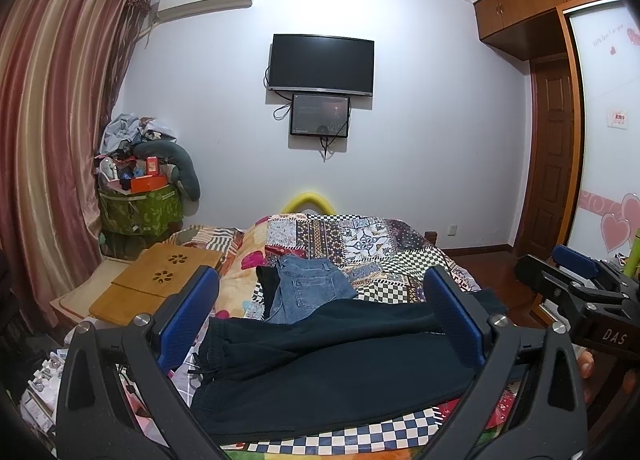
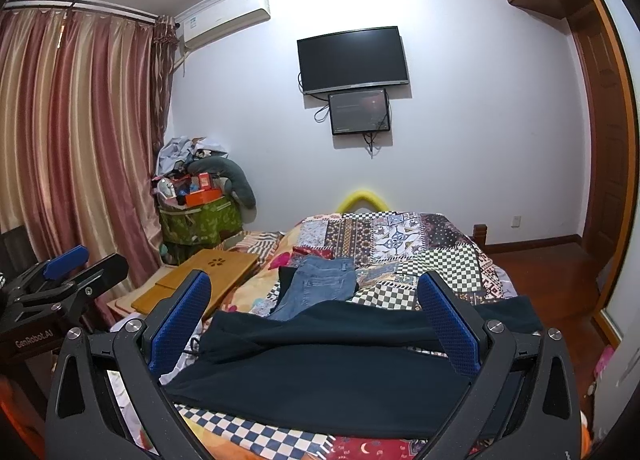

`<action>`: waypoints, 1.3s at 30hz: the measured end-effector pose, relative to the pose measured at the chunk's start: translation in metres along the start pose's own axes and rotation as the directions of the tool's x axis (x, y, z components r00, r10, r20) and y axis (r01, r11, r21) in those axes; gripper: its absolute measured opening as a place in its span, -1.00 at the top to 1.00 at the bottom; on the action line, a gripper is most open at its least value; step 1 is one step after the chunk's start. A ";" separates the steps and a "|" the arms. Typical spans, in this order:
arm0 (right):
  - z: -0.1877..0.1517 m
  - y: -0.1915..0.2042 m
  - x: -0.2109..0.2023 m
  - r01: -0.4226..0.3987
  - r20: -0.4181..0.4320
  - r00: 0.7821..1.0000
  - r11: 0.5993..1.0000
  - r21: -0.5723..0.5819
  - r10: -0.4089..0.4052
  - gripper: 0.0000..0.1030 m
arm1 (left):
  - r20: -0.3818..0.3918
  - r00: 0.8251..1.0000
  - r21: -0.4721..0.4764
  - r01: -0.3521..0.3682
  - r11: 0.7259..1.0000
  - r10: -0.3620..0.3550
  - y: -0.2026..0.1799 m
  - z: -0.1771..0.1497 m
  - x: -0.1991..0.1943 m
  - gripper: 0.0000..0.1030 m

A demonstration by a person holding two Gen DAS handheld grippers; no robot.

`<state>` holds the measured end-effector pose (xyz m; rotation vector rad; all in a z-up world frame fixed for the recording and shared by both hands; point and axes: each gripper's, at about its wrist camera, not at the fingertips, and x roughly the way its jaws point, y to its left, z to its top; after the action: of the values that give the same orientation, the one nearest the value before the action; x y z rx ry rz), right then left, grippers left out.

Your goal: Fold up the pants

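Note:
Dark navy pants (image 1: 320, 372) lie across the patchwork bed, waistband with drawstring to the left, legs running right; they also show in the right wrist view (image 2: 320, 372). Folded blue jeans (image 1: 308, 288) lie just behind them, also in the right wrist view (image 2: 320, 288). My left gripper (image 1: 322, 300) is open and empty, held above the near side of the dark pants. My right gripper (image 2: 314, 300) is open and empty, also above the pants. The right gripper shows at the right edge of the left wrist view (image 1: 576, 284), the left gripper at the left edge of the right wrist view (image 2: 68, 272).
A patchwork quilt (image 1: 384, 244) covers the bed. A wooden lap tray (image 1: 160, 276) lies at the bed's left side. A cluttered green basket (image 1: 140, 204) stands by the curtain. A TV (image 1: 322, 62) hangs on the far wall. Wooden floor (image 2: 560, 272) lies right of the bed.

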<state>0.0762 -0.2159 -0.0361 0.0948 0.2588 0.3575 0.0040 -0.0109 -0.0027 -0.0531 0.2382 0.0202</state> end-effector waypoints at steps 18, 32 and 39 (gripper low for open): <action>-0.001 -0.003 0.000 0.000 0.005 1.000 1.000 -0.005 0.000 -0.99 | 0.009 1.000 -0.009 -0.001 1.000 0.001 0.000 0.000 -0.001 -1.00; 0.002 -0.006 -0.001 -0.001 0.005 1.000 1.000 -0.008 0.001 -0.99 | 0.011 1.000 -0.011 -0.001 1.000 0.001 0.001 0.000 0.000 -1.00; 0.004 -0.008 -0.001 0.000 0.004 1.000 1.000 -0.009 0.001 -0.99 | 0.011 1.000 -0.015 0.001 1.000 -0.001 0.003 -0.001 -0.001 -1.00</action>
<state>0.0793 -0.2238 -0.0334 0.0873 0.2530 0.3589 0.0027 -0.0076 -0.0039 -0.0680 0.2275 0.0216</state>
